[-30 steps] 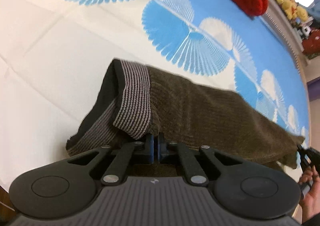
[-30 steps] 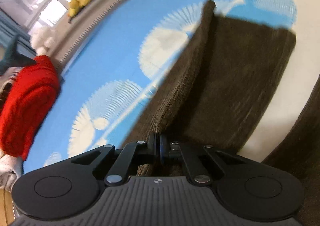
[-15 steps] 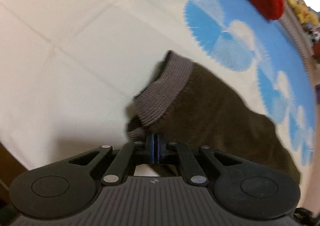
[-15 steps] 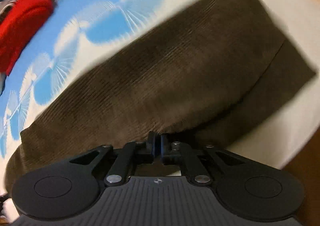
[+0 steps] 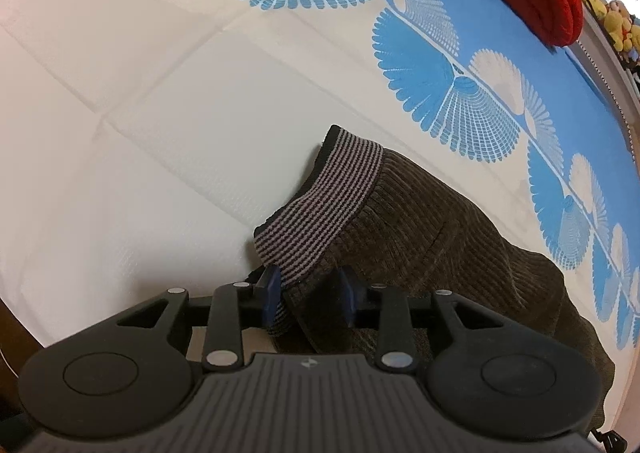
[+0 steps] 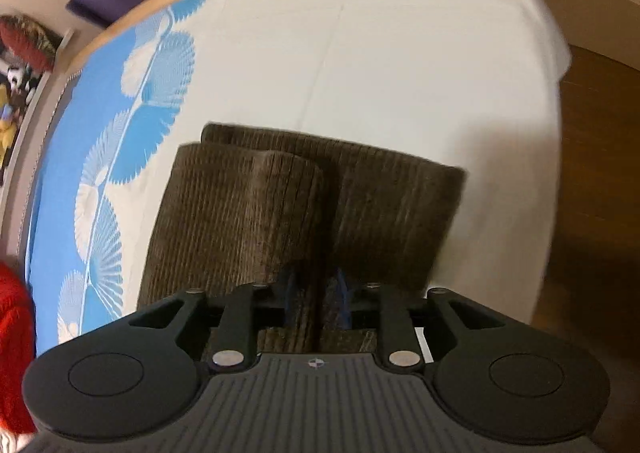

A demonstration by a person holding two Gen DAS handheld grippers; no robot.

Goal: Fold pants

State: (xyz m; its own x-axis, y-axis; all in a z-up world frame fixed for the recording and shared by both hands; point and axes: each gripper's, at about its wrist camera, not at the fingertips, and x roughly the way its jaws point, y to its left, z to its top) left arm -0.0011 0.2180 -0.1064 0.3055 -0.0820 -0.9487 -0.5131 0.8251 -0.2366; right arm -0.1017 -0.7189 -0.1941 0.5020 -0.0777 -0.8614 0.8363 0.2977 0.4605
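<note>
Left wrist view: the left tool (image 5: 308, 295) is opening its jaws, with the striped ribbed waistband (image 5: 320, 213) of the dark brown corduroy pants (image 5: 432, 237) lying between the blue pads (image 5: 272, 289) but no longer pinched. This is probably a release after laying the waistband end down on the white and blue fan-patterned bed cover (image 5: 160, 113). The tool body is hiding the nearest cloth edge.

Right wrist view: the right tool (image 6: 316, 299) is also opening, straddling a raised fold of the pants. Motion blur is obscuring whether its pads are touching cloth. The pants are lying folded on the bed.
</note>
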